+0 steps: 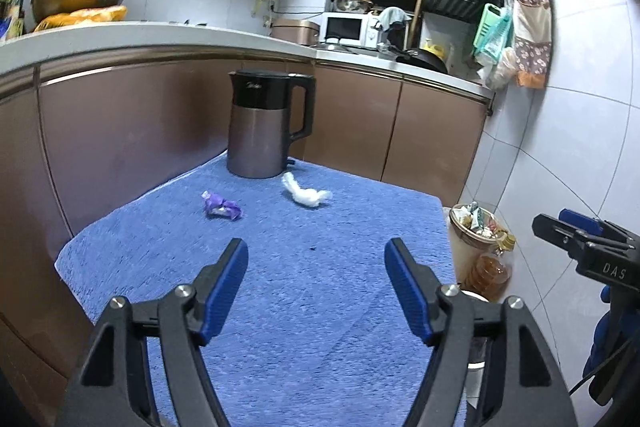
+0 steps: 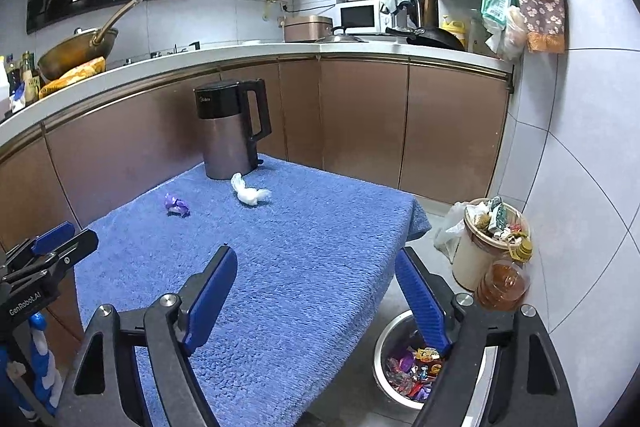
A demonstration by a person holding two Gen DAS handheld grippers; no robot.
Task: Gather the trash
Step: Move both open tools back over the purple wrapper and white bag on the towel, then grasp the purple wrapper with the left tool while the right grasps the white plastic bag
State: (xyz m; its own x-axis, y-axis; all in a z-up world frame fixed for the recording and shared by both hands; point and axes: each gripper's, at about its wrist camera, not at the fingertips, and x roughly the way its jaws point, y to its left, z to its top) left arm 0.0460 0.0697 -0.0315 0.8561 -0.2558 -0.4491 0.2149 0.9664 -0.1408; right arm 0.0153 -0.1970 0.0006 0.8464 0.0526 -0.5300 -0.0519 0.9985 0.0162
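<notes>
Two hand-held grippers hang over a blue-towelled bench (image 1: 320,307) in a cramped kitchen, jaws spread wide and empty on both the left gripper (image 1: 316,259) and the right gripper (image 2: 316,267). Only the right wrist view looks down past the bench's right edge into a steel bowl (image 2: 384,343) on the floor, loaded with bright crumpled wrappers; the left wrist view catches no more than a sliver of its rim (image 1: 476,297), but shows the right gripper (image 1: 568,231) out over the floor beyond that edge. The near half of the towel lies open between the fingers. Farther on, two pieces of trash remain: a purple wrapper (image 1: 222,207) toward the left and a white wad (image 1: 306,193) just in front of the kettle (image 1: 264,123), which stands at the far edge against the brown cabinets (image 2: 360,119). On the floor to the right, near the tiled wall, a cream bin (image 2: 476,255) sits heaped with rubbish, an amber oil bottle (image 2: 504,283) just beside it.
</notes>
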